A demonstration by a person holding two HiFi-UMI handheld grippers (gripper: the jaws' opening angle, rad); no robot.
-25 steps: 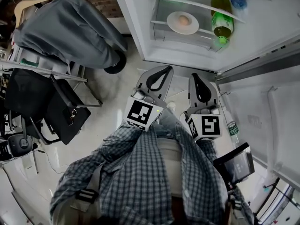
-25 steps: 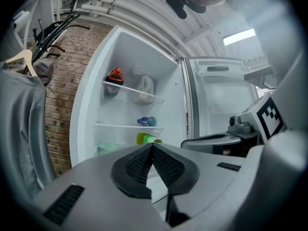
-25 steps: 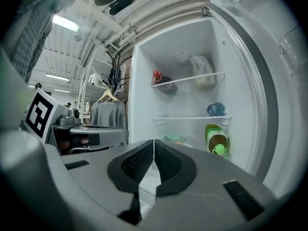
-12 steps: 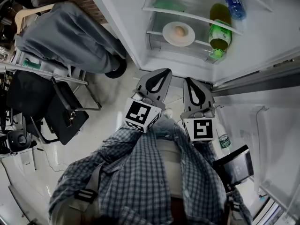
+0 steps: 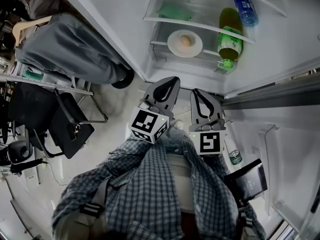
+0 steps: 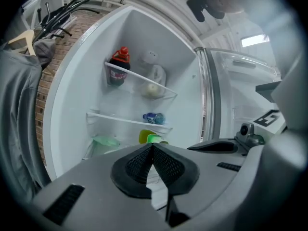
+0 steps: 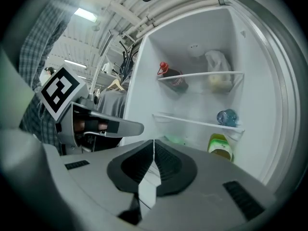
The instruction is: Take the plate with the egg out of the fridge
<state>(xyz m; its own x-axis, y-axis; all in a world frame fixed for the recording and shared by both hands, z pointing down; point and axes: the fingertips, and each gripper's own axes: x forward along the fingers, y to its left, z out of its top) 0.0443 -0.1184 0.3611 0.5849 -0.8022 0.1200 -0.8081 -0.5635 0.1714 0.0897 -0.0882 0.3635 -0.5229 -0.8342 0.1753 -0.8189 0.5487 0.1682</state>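
Note:
A white plate with a brown egg on it rests on a lower shelf of the open fridge, in the head view. My left gripper and right gripper are side by side below the fridge's opening, short of the plate, both shut with nothing between the jaws. In the left gripper view the left gripper has its jaws pressed together and hides the plate. The right gripper likewise covers the plate in its own view.
A green bottle lies right of the plate, a blue-capped bottle on the shelf above. A dark red-capped bottle and a white bag sit higher up. The fridge door stands open at right. Chairs and a grey garment at left.
The fridge interior has shifted left and nearer in the head view. Both grippers have moved slightly up toward the opening, still shut.

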